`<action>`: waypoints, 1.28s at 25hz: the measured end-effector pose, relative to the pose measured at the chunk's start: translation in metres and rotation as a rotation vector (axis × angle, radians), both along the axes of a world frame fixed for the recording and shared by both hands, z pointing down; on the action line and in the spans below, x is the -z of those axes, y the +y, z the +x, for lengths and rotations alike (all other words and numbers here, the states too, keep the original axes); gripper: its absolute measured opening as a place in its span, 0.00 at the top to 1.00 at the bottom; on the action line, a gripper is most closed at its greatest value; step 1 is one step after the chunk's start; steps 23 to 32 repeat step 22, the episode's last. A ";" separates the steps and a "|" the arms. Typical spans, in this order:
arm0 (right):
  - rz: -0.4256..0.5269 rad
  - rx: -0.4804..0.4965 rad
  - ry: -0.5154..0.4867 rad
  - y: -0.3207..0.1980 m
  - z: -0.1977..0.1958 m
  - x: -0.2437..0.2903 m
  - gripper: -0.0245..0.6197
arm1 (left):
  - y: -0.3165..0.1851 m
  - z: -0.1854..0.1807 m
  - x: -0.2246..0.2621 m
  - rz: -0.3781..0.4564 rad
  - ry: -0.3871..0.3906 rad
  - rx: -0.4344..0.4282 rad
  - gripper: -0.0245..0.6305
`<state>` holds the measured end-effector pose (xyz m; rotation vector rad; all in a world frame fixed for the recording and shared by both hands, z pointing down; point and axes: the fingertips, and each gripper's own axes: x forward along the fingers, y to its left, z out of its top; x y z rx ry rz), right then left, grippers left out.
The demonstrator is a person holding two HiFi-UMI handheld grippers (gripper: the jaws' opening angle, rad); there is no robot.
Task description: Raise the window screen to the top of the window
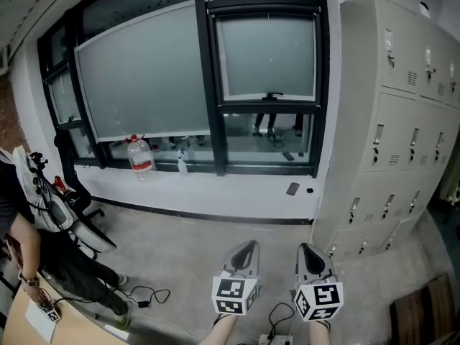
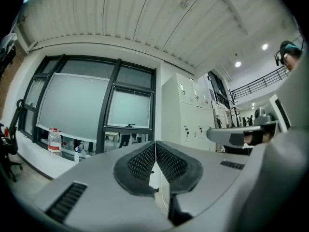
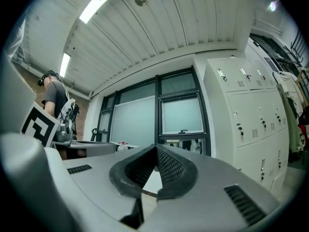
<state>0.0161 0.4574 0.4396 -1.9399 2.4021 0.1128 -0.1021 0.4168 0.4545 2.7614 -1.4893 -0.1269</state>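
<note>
The window screen (image 1: pixel 267 57) is a pale grey sheet in the narrow right-hand pane of the black-framed window. Its bottom bar with a small handle (image 1: pixel 272 95) hangs partway down, and clear glass shows below it. The left gripper view shows the screen (image 2: pixel 128 108) far ahead, as does the right gripper view (image 3: pixel 182 115). My left gripper (image 1: pixel 246 249) and right gripper (image 1: pixel 307 251) are side by side low in the head view, well short of the window and pointing toward it. Both are shut with nothing between the pads (image 2: pixel 145 161) (image 3: pixel 166 166).
A wide pane to the left has its own lowered screen (image 1: pixel 144 77). On the white sill (image 1: pixel 215 192) stand a water bottle (image 1: pixel 140 157) and a spray bottle (image 1: pixel 181 162), with a phone (image 1: pixel 292 188) lying there. Grey lockers (image 1: pixel 402 121) line the right. A person (image 1: pixel 29 228) and a chair are at left; cables lie on the floor.
</note>
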 end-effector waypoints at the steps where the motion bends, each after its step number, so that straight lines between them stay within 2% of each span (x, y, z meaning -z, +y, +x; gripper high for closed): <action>1: -0.005 -0.005 -0.005 0.002 0.000 -0.001 0.95 | 0.002 0.001 0.000 -0.001 0.000 -0.007 0.95; 10: -0.020 0.000 0.007 0.015 -0.022 -0.008 0.95 | 0.015 -0.008 -0.005 -0.018 0.005 -0.031 0.95; 19: -0.024 -0.006 0.019 0.012 -0.006 -0.008 0.95 | 0.012 0.000 -0.009 -0.033 0.018 -0.018 0.95; 32: -0.026 -0.005 0.025 0.011 -0.007 -0.006 0.95 | 0.011 0.001 -0.008 -0.035 0.018 -0.020 0.95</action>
